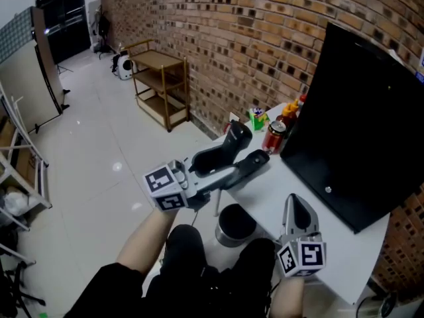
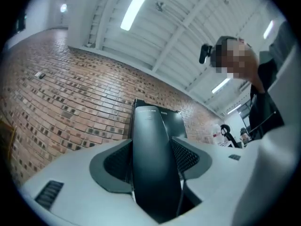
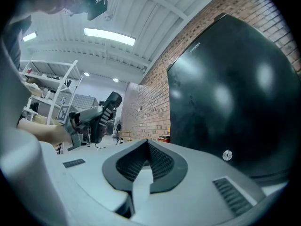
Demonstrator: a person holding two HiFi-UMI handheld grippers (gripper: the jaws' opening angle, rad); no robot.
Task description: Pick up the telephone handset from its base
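At the far left lies a pale tiled floor (image 1: 99,151), and a wooden shelf (image 1: 159,78) stands against the brick wall (image 1: 218,38). Next to the right, the left gripper (image 1: 246,164) is above the near edge of the white table (image 1: 298,184), pointing a little upward. Its jaws stand wide and press on both sides of the black handset (image 1: 230,148), so the handset is gripped between them, in the air, clear of the table. The handset's long body points up and away from the gripper. I cannot make out the base in any view. Below the left gripper, a dark round pot (image 1: 233,224) sits at the table's edge. Farther back, near the wall, stand a red can (image 1: 273,136) and some small bottles (image 1: 291,114). A big black monitor (image 1: 361,111) fills the right side of the table. In front of it, the right gripper (image 1: 297,207) is low over the table and points level towards the monitor. Its jaws are together with nothing between them.
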